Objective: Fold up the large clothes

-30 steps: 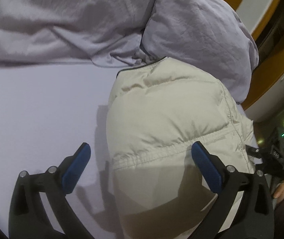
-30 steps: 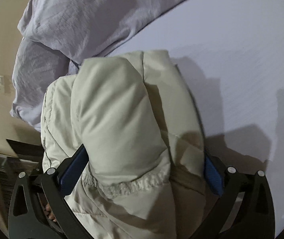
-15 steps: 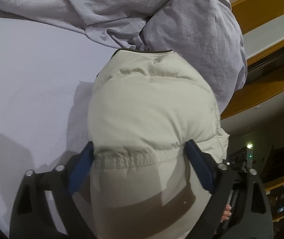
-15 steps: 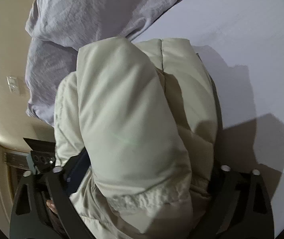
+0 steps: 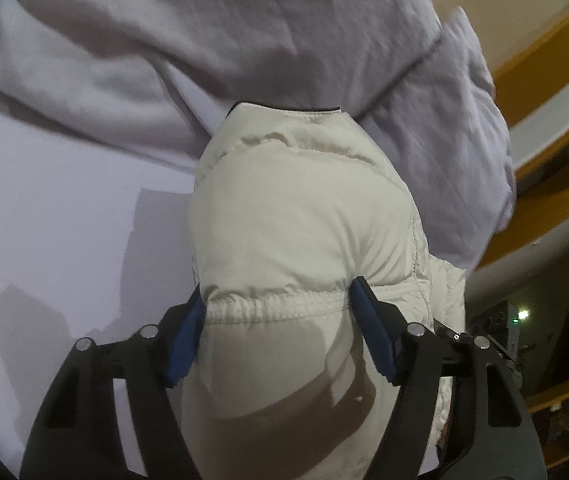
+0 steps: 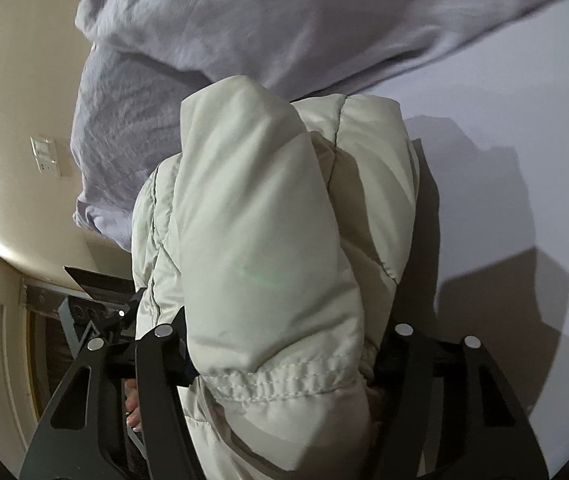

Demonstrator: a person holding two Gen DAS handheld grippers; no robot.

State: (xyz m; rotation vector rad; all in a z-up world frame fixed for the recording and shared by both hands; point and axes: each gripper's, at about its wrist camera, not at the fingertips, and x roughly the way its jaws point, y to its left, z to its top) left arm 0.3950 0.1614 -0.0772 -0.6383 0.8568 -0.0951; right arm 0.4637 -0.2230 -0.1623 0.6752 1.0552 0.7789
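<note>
**Both grippers closing on the jacket's gathered hem**

Jaws of the left gripper (image 5: 276,320) have just been closing, and their blue pads now sit against either side of the cream quilted puffer jacket (image 5: 304,220), right at its elasticated seam; the padded fabric bulges between them, so I read this as a grip taking hold, with the jaws about half open because the bundle is thick. The right gripper (image 6: 284,360) has likewise just been closing around another puffy fold of the same jacket. Its pads are mostly buried under the fabric, so I cannot see the contact itself, but the fold fills the whole gap.

From both jaws the jacket stretches straight away toward the far side, its long axis running near to far. Its far end, a dark-edged hem, touches the crumpled lilac duvet (image 5: 244,40) heaped at the far side of the smooth pale lilac bedsheet (image 5: 44,220). In the left wrist view bare sheet lies to the left of the jacket; in the right wrist view it lies to the right.

Neither hand is clearly nearer: each holds a near end, side by side. The coming move likely turns on this shared axis, carrying the near end over toward the far end. Uneven lifting could skew the fold, and slippery padding may slide out.
</note>
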